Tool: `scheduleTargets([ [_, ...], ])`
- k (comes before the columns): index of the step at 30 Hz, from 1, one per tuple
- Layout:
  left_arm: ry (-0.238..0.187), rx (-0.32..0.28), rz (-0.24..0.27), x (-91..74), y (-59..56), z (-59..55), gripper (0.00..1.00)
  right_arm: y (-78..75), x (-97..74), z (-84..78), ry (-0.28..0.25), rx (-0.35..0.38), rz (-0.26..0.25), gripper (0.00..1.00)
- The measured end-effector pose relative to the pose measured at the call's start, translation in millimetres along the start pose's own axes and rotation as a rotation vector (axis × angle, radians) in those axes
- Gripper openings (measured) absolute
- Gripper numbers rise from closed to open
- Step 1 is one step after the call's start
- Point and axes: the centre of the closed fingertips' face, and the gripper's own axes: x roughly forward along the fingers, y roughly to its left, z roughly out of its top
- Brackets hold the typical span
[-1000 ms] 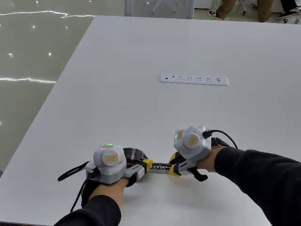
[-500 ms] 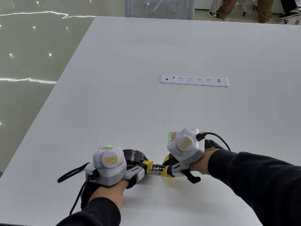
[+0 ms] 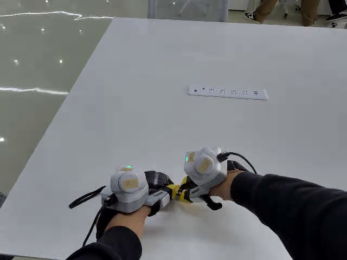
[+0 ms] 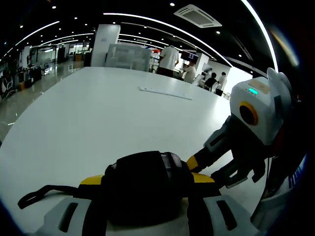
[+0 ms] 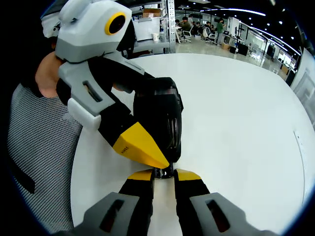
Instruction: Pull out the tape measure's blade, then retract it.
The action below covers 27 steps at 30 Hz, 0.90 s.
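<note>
A black tape measure case (image 3: 156, 180) lies on the white table (image 3: 179, 59) near its front edge, with my left gripper (image 3: 169, 190) shut on it; the case (image 4: 147, 184) sits between the yellow-tipped jaws in the left gripper view. My right gripper (image 3: 181, 196) is shut on the blade's end hook (image 5: 162, 172), right against the case (image 5: 157, 118). Almost no blade shows between the two grippers. A black wrist strap (image 3: 84, 197) trails to the left of the case.
A white power strip (image 3: 227, 92) lies at mid-table, well beyond the grippers. The table's left edge drops to a glossy floor (image 3: 32, 65). People stand and sit beyond the far end of the table (image 4: 170, 59).
My right gripper has moved left toward the case, and the exposed blade has shortened from a short strip to almost nothing. The left gripper has kept its hold on the case.
</note>
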Motion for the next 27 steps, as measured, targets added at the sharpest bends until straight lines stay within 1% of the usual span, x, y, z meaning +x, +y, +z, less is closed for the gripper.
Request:
scheduleTargets([
  [4, -0.001, -0.002, -0.001, 0.0, -0.1, -0.1, 0.62, -0.9, 2.9, 5.0, -0.006, 0.009, -0.001, 0.12],
  [5, 0.001, 0.003, -0.002, 0.0, -0.4, -0.4, 0.62, -0.3, 4.5, 3.7, 0.013, -0.001, 0.002, 0.12],
  [7, 0.000, 0.001, -0.001, 0.1, -0.2, -0.3, 0.62, -0.1, 6.0, 4.5, 0.016, -0.017, 0.009, 0.12],
  [14, -0.001, 0.001, -0.001, -0.1, -0.2, -0.3, 0.62, 0.3, 4.7, 3.2, 0.007, -0.006, 0.010, 0.13],
  [23, -0.002, 0.001, 0.000, -0.3, -0.3, -0.1, 0.62, 0.7, 4.4, 3.5, 0.007, -0.013, 0.012, 0.13],
  [27, -0.007, 0.001, 0.002, -0.5, -0.4, 0.2, 0.62, 1.0, 4.4, 3.3, 0.010, -0.028, 0.006, 0.13],
])
